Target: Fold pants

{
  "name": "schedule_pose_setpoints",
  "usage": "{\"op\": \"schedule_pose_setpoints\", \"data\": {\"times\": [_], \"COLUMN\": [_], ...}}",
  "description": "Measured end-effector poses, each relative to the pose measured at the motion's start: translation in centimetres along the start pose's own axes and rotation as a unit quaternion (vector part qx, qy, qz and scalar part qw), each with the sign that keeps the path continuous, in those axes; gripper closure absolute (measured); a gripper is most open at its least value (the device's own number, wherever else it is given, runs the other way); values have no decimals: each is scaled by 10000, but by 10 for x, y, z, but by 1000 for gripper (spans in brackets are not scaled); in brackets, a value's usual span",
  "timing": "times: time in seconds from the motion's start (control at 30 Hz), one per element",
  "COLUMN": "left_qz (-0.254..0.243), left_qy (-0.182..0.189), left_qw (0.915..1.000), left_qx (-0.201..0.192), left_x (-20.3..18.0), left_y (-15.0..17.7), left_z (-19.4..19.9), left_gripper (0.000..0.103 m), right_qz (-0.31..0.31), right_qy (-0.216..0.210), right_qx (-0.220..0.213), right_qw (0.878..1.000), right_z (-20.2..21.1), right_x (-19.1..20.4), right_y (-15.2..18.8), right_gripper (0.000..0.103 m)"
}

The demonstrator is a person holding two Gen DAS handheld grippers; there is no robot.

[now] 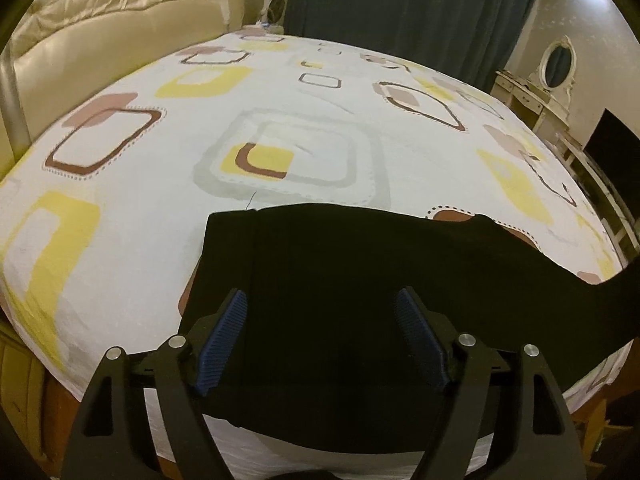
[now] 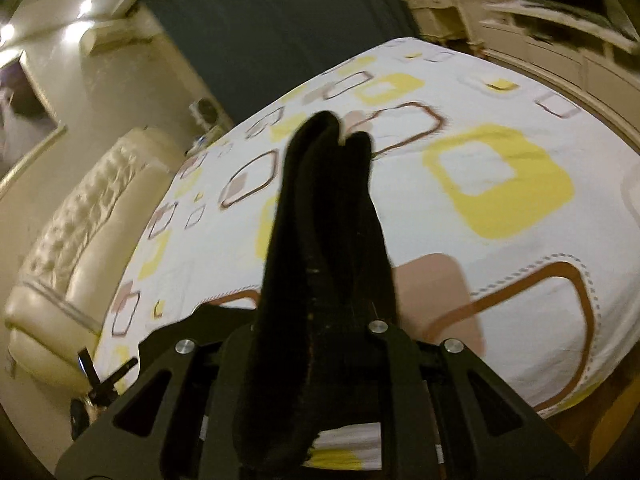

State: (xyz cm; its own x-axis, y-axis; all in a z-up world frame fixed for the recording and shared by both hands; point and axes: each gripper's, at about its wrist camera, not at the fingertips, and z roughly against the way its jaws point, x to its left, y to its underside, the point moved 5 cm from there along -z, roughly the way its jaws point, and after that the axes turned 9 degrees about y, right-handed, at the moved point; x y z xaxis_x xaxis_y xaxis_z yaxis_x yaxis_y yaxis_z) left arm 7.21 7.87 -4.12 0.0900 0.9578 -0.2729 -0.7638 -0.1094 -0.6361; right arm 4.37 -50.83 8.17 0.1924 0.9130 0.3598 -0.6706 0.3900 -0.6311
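Lying flat at the bed's [image 1: 120, 208] near edge, black pants [image 1: 340, 272] run off twd the right side; L gripper [image 1: 322, 300] hovers over them w/ blue pads [image 1: 224, 336] spread wide, nothing pinched. R wrist view: R gripper [image 2: 332, 280] pressed together on bunched pants fabric [image 2: 324, 208], lifted above the patterned sheet [image 2: 500, 184].
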Motion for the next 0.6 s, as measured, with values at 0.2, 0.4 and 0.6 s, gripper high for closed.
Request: {"op": "schedule_pose_setpoints", "data": {"times": [0.2, 0.4, 0.6], "left_qz": [75, 53, 240], "left_qy": [78, 46, 82], "left_qw": [9999, 10000, 9997], "left_qx": [79, 43, 42], "left_x": [-2, -2, 5], "left_y": [2, 1, 1], "left_z": [-3, -3, -4], "left_gripper": [26, 26, 26], "right_qz": [554, 1071, 1499], "right_qy": [-104, 180, 586], "right_qx": [330, 791, 1165], "right_qw": [9979, 9909, 9801], "right_z": [-41, -98, -148], "right_x": [75, 127, 152], "right_y": [32, 78, 124], "right_gripper": [88, 88, 88]}}
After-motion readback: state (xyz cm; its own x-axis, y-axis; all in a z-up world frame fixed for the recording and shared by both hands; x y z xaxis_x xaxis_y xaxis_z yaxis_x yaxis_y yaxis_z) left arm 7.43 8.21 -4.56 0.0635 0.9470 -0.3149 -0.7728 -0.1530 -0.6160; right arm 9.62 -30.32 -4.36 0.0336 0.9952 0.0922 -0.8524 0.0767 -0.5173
